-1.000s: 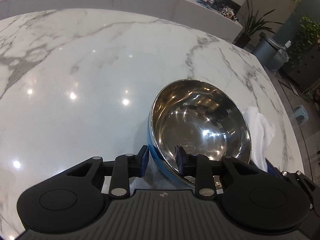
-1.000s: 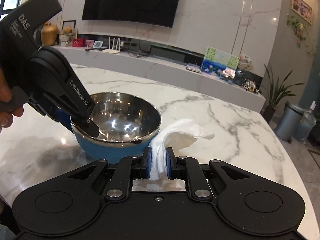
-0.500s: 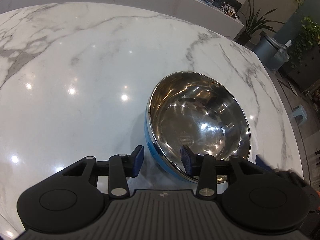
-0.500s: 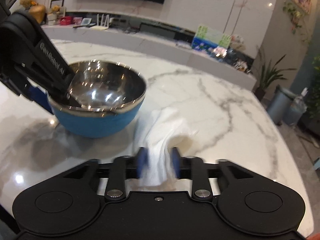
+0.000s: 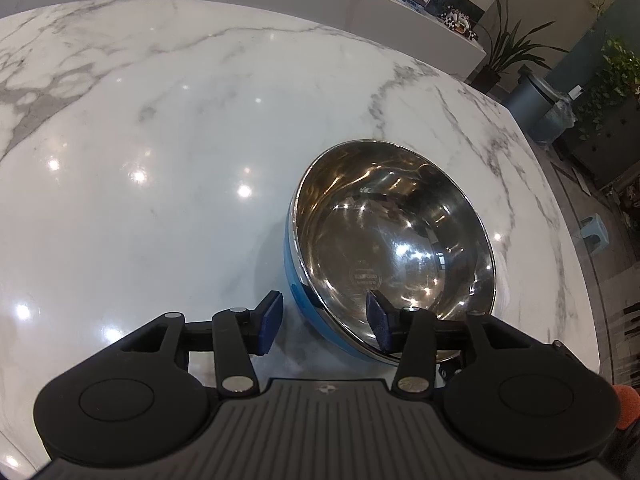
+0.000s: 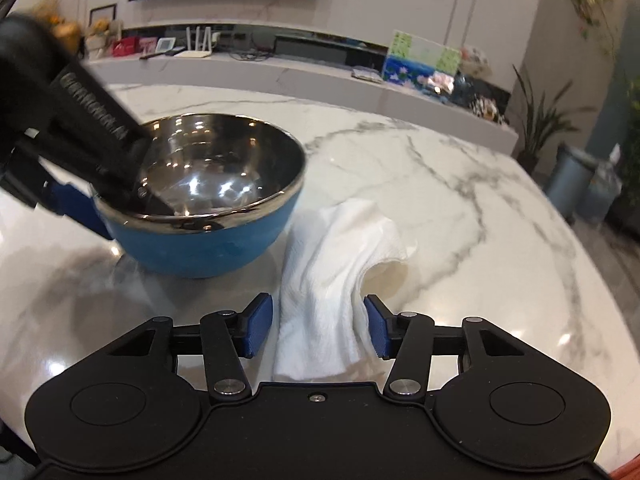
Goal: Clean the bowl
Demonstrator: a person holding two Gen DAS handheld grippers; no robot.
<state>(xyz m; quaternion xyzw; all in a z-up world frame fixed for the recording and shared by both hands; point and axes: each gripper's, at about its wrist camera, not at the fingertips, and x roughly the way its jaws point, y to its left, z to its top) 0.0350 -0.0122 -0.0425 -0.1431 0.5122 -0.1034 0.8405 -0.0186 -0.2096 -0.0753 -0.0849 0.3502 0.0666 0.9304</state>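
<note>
A steel bowl (image 5: 394,240) with a blue outside stands upright on the marble table; it also shows in the right wrist view (image 6: 208,204). My left gripper (image 5: 324,326) is open, its jaws astride the bowl's near rim, one outside and one inside, not touching it. A crumpled white cloth (image 6: 340,268) lies on the table just right of the bowl. My right gripper (image 6: 318,330) is open with its jaws on either side of the cloth's near end.
The marble table (image 5: 160,140) stretches left and far of the bowl; its right edge (image 6: 580,280) drops off to the floor. A long white counter (image 6: 320,80) with books and pictures runs behind. A grey bin (image 6: 568,176) and a plant stand on the floor.
Both grippers have opened: the left let go of the bowl's rim, the right let go of the cloth, which now lies on the table. The right gripper has risen and tilted downward.
</note>
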